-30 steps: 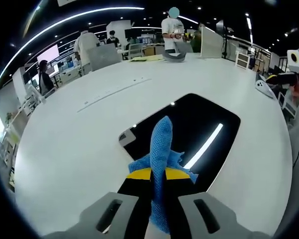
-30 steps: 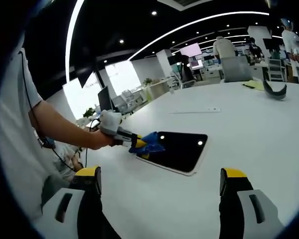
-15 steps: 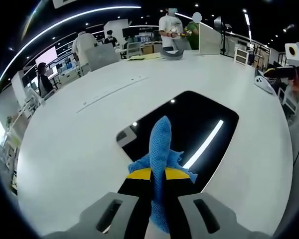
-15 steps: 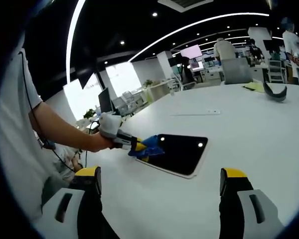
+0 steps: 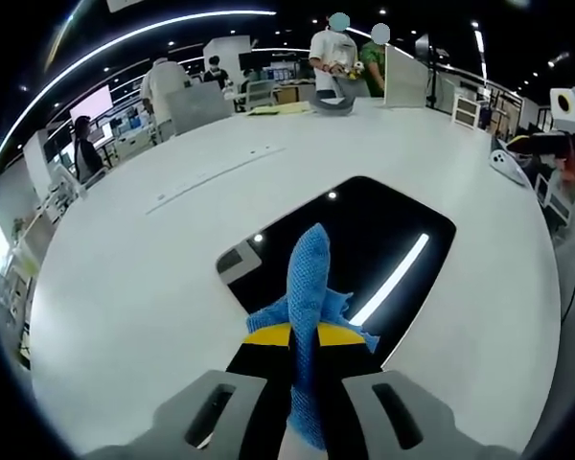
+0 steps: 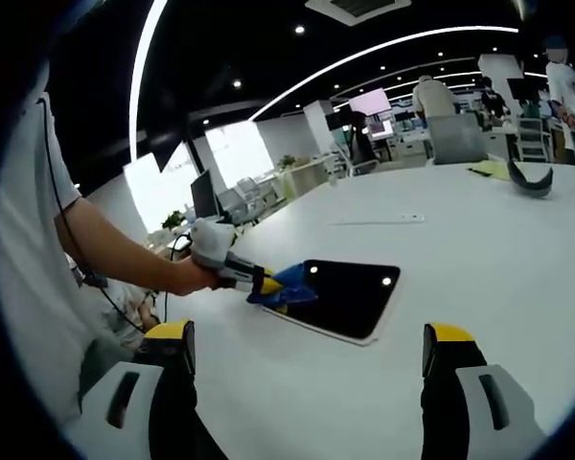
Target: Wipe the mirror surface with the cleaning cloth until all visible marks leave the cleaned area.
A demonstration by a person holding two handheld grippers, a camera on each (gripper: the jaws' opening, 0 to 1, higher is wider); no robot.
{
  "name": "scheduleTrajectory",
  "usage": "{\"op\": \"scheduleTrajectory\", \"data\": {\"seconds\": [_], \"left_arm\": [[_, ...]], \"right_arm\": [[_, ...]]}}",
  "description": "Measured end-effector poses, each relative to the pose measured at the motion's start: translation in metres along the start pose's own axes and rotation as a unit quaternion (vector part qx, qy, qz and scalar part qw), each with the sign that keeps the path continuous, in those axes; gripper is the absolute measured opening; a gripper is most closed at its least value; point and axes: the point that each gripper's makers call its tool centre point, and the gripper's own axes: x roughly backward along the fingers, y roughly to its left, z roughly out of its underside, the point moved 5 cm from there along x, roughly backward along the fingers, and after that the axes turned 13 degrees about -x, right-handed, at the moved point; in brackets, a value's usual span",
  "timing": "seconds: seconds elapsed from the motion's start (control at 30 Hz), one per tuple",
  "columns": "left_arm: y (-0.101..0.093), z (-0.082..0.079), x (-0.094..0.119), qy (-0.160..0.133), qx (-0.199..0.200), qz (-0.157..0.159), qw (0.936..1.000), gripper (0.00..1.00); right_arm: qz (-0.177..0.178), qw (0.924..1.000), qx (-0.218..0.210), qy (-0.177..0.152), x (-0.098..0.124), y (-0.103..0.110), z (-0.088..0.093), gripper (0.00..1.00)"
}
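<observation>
My left gripper (image 5: 302, 337) is clamped on the cloth (image 5: 309, 287), which stands up between the jaws in a blue fold and spills out to either side of the yellow tips. The mirror (image 5: 364, 249) lies flat on the white table (image 5: 153, 278), and the cloth sits at the mirror's near edge, by the corner closest to me. From the right gripper view I see the same thing side on: the left gripper (image 6: 264, 285) reaches in over that corner, with the cloth (image 6: 289, 284) bunched on or just over the glass of the mirror (image 6: 345, 295). I cannot tell from either view whether the cloth is pressing down or only hovering.

My right gripper (image 6: 307, 379) hangs well back from the mirror with its jaws wide apart, holding nothing.

To wipe well, I judge I should lower the cloth until its loose folds flatten on the glass, then draw it from the near edge towards the far one in overlapping strokes. The yellow tips should stay off the glass, so that only cloth touches it. The mirror is loose on the table and may slide under the push, so light, even pressure seems wise. Bright reflections of ceiling lights cross the glass, and I cannot make out marks among them.
</observation>
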Motion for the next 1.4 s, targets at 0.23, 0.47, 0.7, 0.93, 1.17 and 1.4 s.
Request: {"op": "scheduleTrajectory", "data": {"seconds": [0.23,0.47,0.7,0.93,1.17,1.4], "left_arm": [[-0.001,-0.001,0.0,-0.004,0.004,0.002,1.0,0.05],[-0.003,-0.002,-0.001,-0.007,-0.006,0.007,0.9999,0.05],[-0.006,-0.004,-0.003,-0.011,-0.009,0.014,0.9998,0.05],[-0.009,-0.007,-0.005,-0.018,-0.015,0.021,0.9995,0.05],[-0.012,-0.011,-0.008,-0.022,-0.019,0.028,0.9992,0.05],[-0.016,-0.016,-0.012,-0.025,-0.022,0.033,0.9989,0.05]], "right_arm": [[-0.003,1.0,0.002,0.003,-0.001,0.0,0.001,0.99],[0.001,1.0,0.003,0.003,-0.003,-0.002,0.002,1.0],[0.002,0.9999,0.004,0.01,-0.006,-0.002,0.004,1.0],[0.001,0.9999,0.007,0.009,-0.009,-0.002,0.004,1.0],[0.001,0.9999,0.005,0.014,-0.01,-0.003,0.007,1.0],[0.001,0.9999,0.003,0.012,-0.011,-0.004,0.006,1.0]]}}
